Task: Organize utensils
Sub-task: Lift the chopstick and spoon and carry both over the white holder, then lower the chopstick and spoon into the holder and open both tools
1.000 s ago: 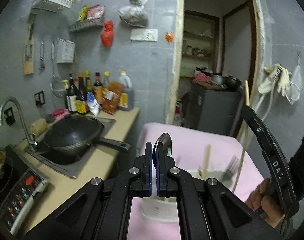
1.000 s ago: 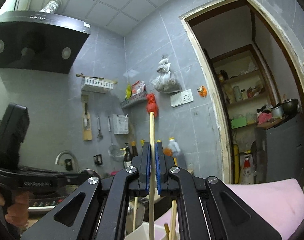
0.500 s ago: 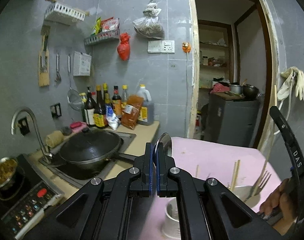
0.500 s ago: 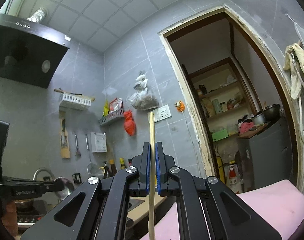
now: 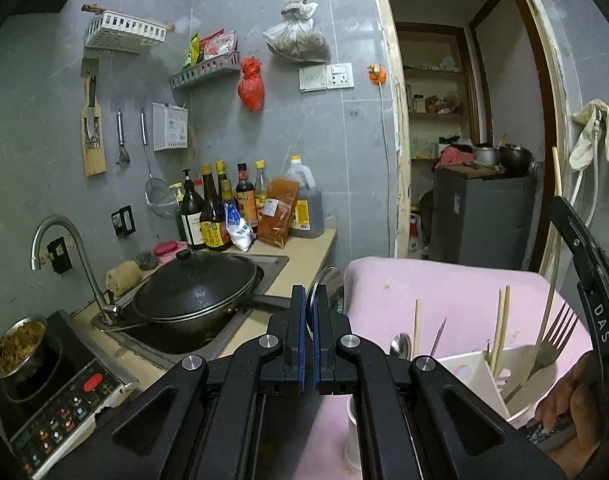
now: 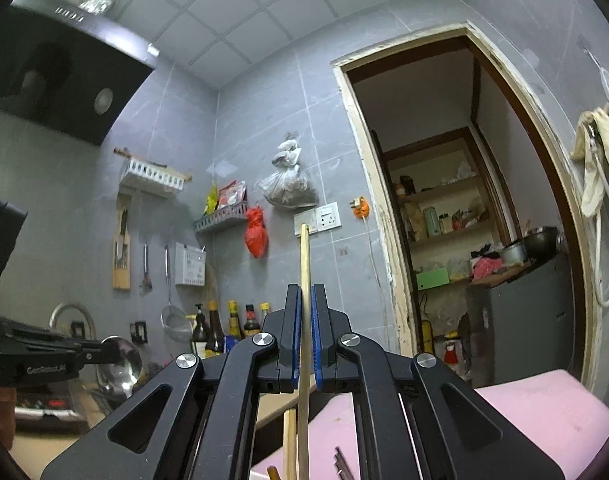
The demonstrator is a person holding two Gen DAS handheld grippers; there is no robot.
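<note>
Both fingers are clamped, left gripper (image 5: 312,320) holding a spoon (image 5: 324,284) level, right gripper (image 6: 303,320) holding a chopstick (image 6: 304,280) upright.

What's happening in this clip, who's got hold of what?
A person is sorting utensils in a kitchen with two handheld grippers. The left gripper is shut on a metal spoon, held above the pink-covered table. The right gripper is shut on a wooden chopstick, held upright. A white utensil holder on the table already has a fork, chopsticks and another spoon standing in it.
</note>
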